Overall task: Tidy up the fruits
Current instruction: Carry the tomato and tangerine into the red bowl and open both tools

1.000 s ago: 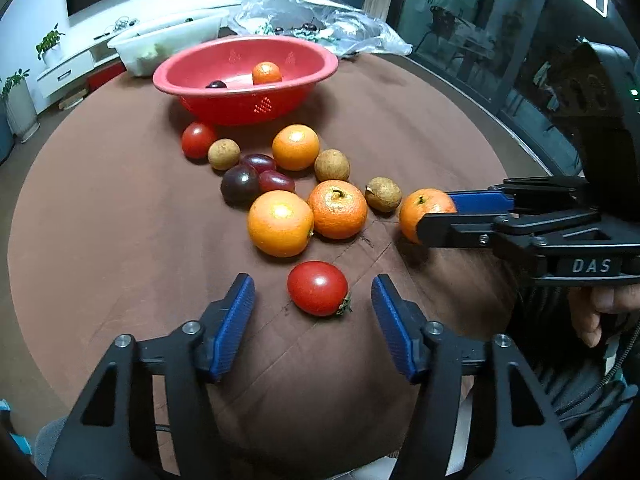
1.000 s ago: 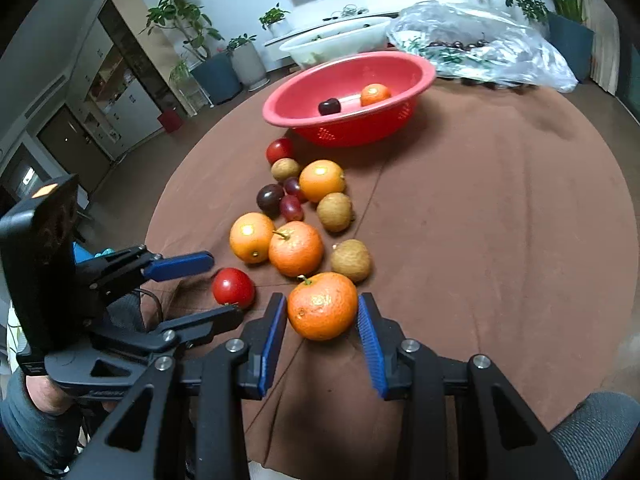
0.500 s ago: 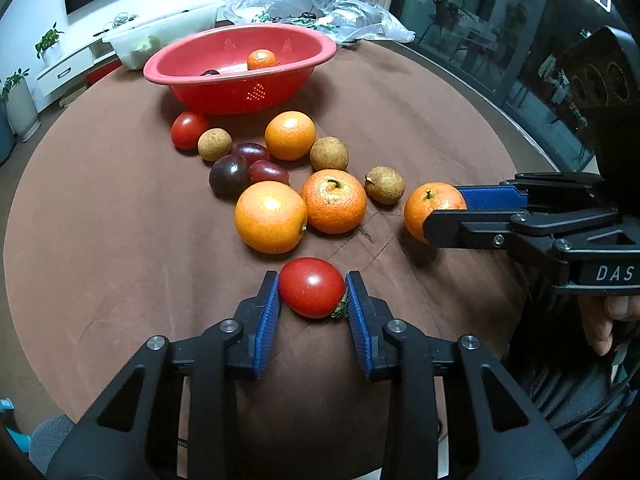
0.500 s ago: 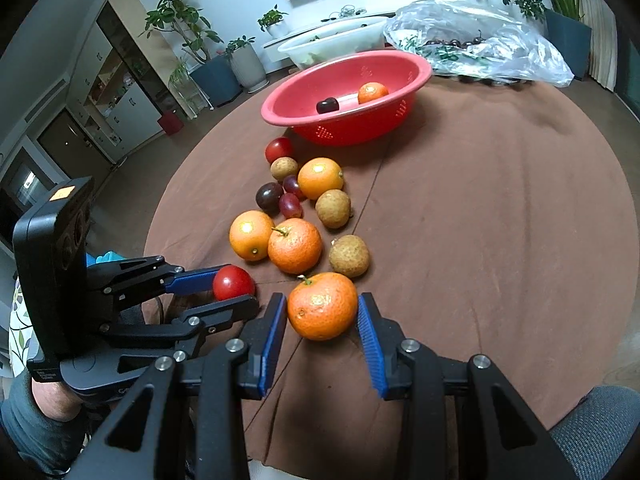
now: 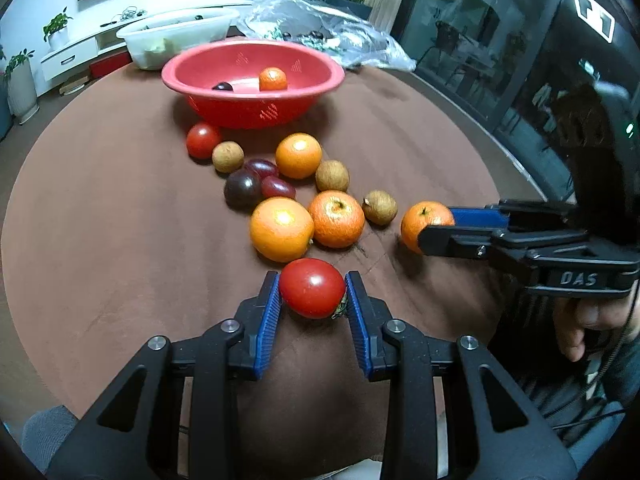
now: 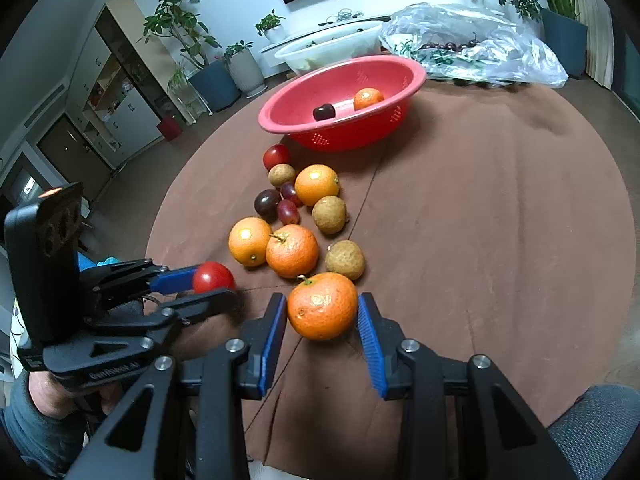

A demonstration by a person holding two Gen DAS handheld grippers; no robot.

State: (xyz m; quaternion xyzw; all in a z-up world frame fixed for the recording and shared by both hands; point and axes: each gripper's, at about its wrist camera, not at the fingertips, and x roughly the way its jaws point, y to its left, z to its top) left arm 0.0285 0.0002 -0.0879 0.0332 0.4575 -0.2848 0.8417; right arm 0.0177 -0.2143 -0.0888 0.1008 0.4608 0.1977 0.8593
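Note:
A red tomato [image 5: 310, 286] sits between the blue pads of my left gripper [image 5: 312, 280], which is shut on it near the table's front. My right gripper [image 6: 322, 302] is shut on a tangerine [image 6: 322, 308] resting on the brown cloth; in the left wrist view that tangerine [image 5: 416, 220] lies at the right. Between them and the red basket [image 5: 240, 114] lie several loose fruits: oranges [image 5: 281, 228], brown longans [image 5: 332, 176], dark grapes [image 5: 242, 188] and a second tomato [image 5: 203, 140]. The basket holds a small tangerine [image 5: 273, 79] and a dark fruit [image 5: 222, 87].
Behind the basket stand a white tub [image 5: 176, 36] and a crumpled plastic bag [image 5: 332, 36] with cherries. The round table's edge curves close on the right, beside a dark glass wall. A person's hand [image 5: 580, 320] holds the right gripper's handle.
My left gripper came forward around the tomato and closed on it. The right gripper stayed still on the tangerine.

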